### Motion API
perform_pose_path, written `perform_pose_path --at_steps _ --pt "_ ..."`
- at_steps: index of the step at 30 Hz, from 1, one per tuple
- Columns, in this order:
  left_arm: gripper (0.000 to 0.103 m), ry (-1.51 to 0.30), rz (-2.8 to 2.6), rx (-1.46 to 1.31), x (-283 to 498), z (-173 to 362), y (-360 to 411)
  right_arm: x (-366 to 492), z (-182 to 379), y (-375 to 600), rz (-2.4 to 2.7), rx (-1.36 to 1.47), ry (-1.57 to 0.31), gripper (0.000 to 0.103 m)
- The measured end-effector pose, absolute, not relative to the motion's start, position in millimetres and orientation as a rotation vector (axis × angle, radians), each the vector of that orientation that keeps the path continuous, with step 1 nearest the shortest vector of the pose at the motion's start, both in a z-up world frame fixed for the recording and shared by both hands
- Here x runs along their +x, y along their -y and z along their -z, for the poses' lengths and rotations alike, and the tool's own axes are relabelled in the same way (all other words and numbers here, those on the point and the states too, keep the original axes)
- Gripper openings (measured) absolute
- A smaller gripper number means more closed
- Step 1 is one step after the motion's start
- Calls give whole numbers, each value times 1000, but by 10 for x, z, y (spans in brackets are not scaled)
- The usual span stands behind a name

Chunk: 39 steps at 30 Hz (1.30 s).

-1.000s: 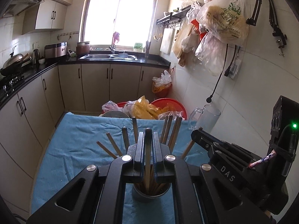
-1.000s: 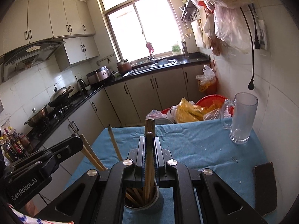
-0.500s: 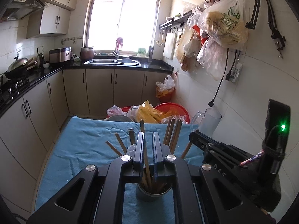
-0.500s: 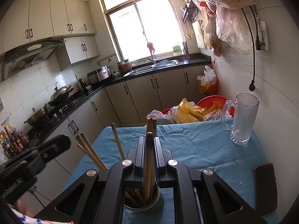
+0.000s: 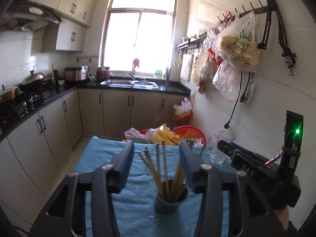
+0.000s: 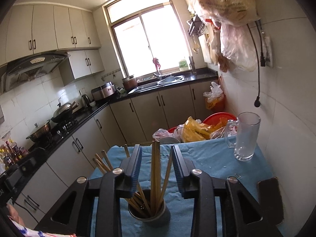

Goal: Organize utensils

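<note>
Chopsticks (image 5: pixel 164 169) all stand in the cup (image 5: pixel 170 202) on the blue-clothed surface (image 5: pixel 98 158), none left lying loose in view, so the task looks nearly finished, with the left claw (image 5: pixel 157 159) and right claw (image 6: pixel 156 162) both opening, gripping nothing.

Cup (image 5: pixel 170 199): lower centre of frame, on the table cloth (image 5: pixel 98 158)
Chopsticks (image 5: pixel 164 169): upright in the cup
Glass mug (image 6: pixel 245 138): right, on the cloth's far corner
Phone (image 6: pixel 270 195): lower right, on the cloth

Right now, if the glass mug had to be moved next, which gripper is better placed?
Probably the right gripper: the glass mug stands on its side, while the left gripper has the right one between.
</note>
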<state>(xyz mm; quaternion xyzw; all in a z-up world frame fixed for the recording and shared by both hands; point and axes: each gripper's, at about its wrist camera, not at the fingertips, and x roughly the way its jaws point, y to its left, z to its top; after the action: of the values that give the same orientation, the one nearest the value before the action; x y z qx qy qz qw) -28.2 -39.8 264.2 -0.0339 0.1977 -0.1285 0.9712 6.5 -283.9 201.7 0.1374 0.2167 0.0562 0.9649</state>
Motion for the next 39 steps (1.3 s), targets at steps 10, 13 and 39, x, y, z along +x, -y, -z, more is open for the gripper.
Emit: perform_pose_path --at_steps 10,13,39 --pt "69 -366 162 -25 -877 -2516 133 -501 -1849 2844 -94 276 -481 51" --pt "73 -388 145 -13 -1024 -2429 110 -667 -1776 2807 -94 263 -494 53" --pt "103 -342 -108 5 -2145 -1960 -116 -1718 -1127 2580 19 258 -545 70"
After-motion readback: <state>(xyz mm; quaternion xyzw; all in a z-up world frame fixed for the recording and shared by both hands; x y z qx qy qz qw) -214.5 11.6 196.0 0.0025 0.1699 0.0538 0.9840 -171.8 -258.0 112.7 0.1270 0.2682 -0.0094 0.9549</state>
